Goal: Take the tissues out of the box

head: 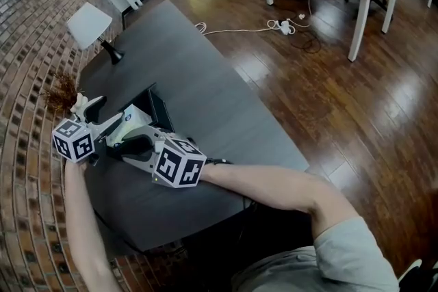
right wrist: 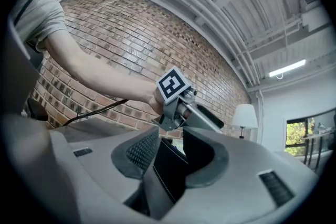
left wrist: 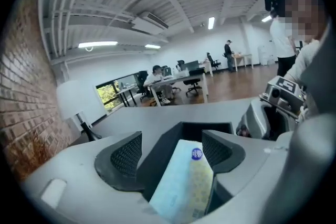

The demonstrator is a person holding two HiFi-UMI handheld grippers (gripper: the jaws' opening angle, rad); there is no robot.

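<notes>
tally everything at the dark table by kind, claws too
claws: 2 (left claw, right claw)
box: 1
tissue pack: 1
lamp: 1
dried plant: 1
total: 6

You're pinching one thin wall of the black open-topped box (right wrist: 168, 170) in your right gripper (right wrist: 169, 140); the box is sitting upright on the dark table (head: 205, 92). The tissue pack (left wrist: 184, 181), pale blue fading to yellow with a round blue sticker near its far end, is lying tilted at the box mouth. It's sitting loose between the spread jaws of your left gripper (left wrist: 172, 143), closer to the right-hand jaw.
</notes>
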